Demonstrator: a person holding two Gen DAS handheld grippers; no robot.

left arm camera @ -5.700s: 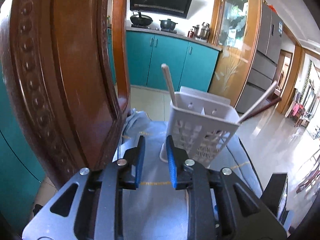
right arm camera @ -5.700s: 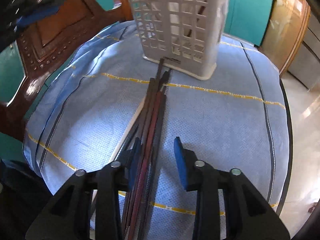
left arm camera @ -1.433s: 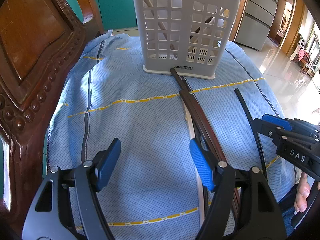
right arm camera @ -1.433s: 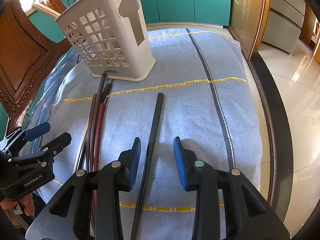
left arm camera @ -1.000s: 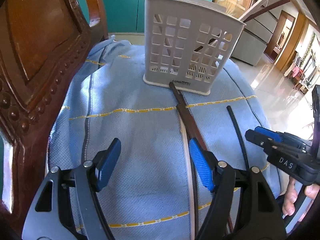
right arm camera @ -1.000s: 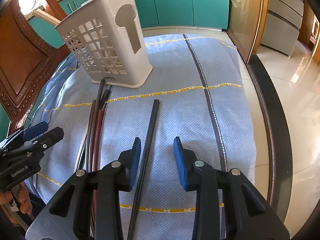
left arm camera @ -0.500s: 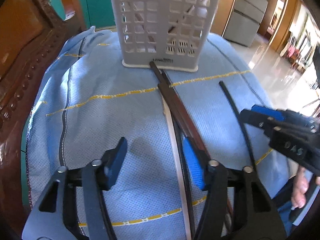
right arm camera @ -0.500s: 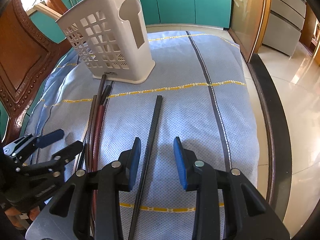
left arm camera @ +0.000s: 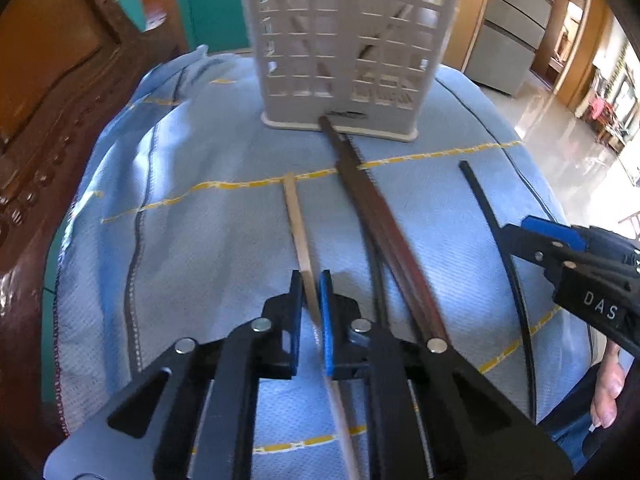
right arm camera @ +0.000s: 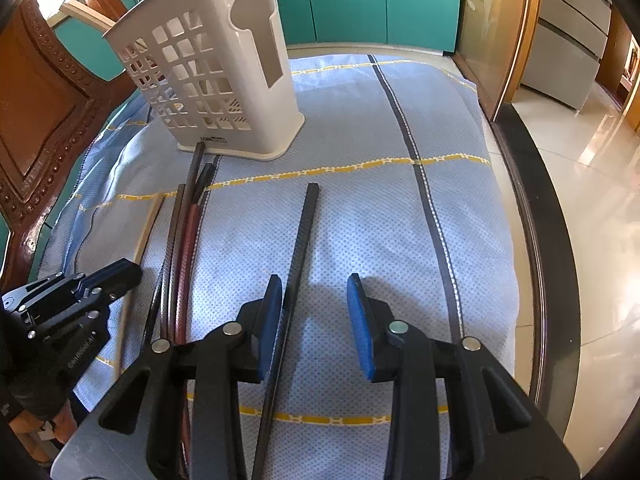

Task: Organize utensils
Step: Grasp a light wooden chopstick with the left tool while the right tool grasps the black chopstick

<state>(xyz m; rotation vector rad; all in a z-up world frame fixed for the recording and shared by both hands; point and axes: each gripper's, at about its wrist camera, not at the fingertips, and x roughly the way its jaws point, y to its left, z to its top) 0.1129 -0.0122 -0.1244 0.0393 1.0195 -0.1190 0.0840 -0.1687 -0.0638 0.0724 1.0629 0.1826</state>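
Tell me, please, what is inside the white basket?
Through the lattice of the white basket, a few chopsticks lean at angles; one pale chopstick end sticks out over its rim. Their exact number and the basket floor are hidden by the walls.

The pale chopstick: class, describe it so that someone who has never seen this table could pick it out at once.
Start at the white basket standing on the blue cloth. In front of it, dark chopsticks lie bundled, with one black chopstick apart beside the right tongs. The pale chopstick is the one on the bundle's other side, the only light wooden one, clamped in the left tongs.
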